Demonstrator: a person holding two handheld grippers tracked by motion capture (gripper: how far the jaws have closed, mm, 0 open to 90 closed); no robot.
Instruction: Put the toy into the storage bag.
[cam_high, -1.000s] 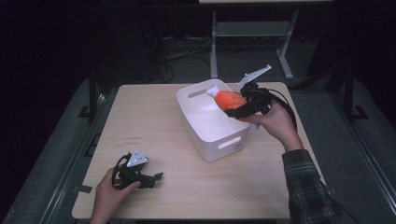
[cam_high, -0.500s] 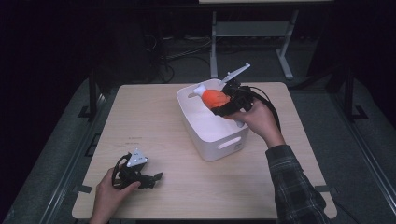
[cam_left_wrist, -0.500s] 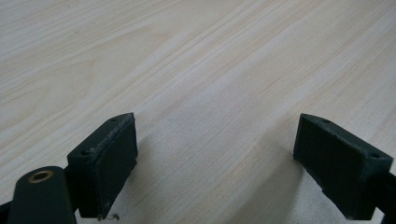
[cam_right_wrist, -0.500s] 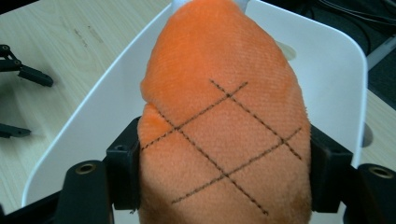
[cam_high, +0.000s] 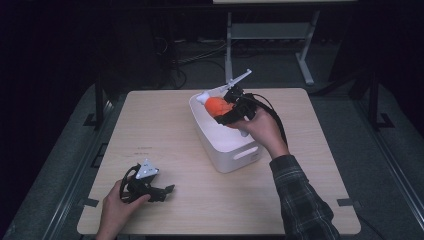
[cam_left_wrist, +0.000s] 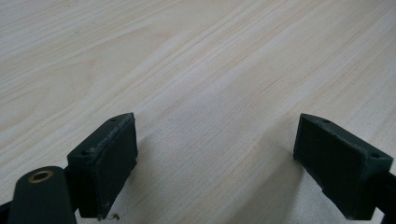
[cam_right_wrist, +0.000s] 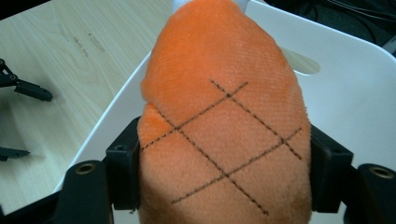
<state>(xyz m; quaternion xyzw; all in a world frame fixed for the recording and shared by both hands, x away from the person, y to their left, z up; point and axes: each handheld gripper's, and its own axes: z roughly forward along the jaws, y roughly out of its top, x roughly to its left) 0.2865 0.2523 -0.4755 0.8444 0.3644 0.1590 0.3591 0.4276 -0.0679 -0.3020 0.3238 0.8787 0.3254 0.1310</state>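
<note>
My right hand-held gripper (cam_right_wrist: 224, 163) squeezes the soft, light orange plush (cam_right_wrist: 224, 116) mid-body over the bin (cam_high: 227, 150); left one (cam_left_wrist: 224, 163) open

Plaid sleeve (cam_high: 300, 195); black jaws with brass-ringed screw holes.

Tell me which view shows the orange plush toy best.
The right gripper view: the orange plush toy sits close up, stitched diamond lines clear, clamped in the right claw. The high view shows it small over the white bin. The left gripper view looks at table.
</note>
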